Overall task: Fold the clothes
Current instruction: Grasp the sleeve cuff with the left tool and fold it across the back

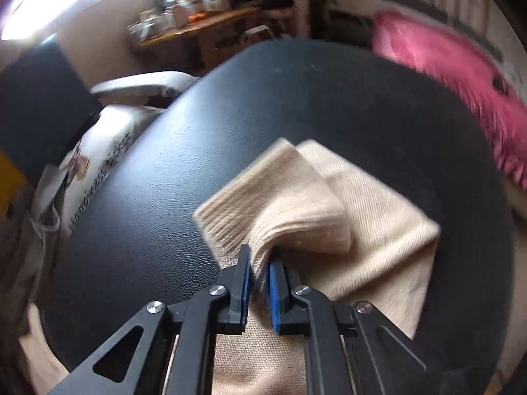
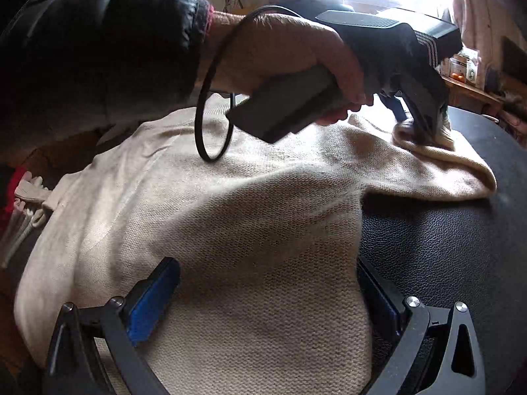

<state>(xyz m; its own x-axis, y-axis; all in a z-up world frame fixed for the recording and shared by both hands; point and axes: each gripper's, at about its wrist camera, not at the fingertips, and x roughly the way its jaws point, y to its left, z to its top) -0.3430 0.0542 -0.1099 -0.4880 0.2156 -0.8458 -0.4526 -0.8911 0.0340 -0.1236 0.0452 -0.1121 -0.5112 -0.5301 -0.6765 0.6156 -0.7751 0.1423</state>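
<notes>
While the left wrist view is blurring with motion, the left gripper (image 1: 260,266) is pinching a fold of the beige sweater (image 1: 362,217) between its blue pads (image 1: 275,293), jaws nearly together on the knit. A ribbed cuff (image 1: 263,197) is lying doubled over the cloth just above the fingertips, running toward the upper centre of the frame, and the rest of the sweater is spreading to the right and down under the gripper. The black leather-grained table (image 1: 230,131) is filling the middle of the frame; a printed bag (image 1: 98,151) is hanging at its left edge, a pink fluffy thing (image 1: 461,75) is sitting at upper right, and a cluttered shelf (image 1: 204,26) is showing at top.

In the right wrist view, the right gripper (image 2: 266,299) is standing wide open with nothing between its jaws, straddling the near part of the sweater (image 2: 230,214). The sweater's long axis is running from lower left to upper right, where a sleeve (image 2: 444,171) is ending on the table (image 2: 461,247). A hand (image 2: 280,56) in a dark sleeve is holding the left gripper (image 2: 418,128) down on that sleeve end at upper right, so the left one is the nearer to the cuff. Whether this fold is early or late I cannot judge. A bright window is glaring at top.
</notes>
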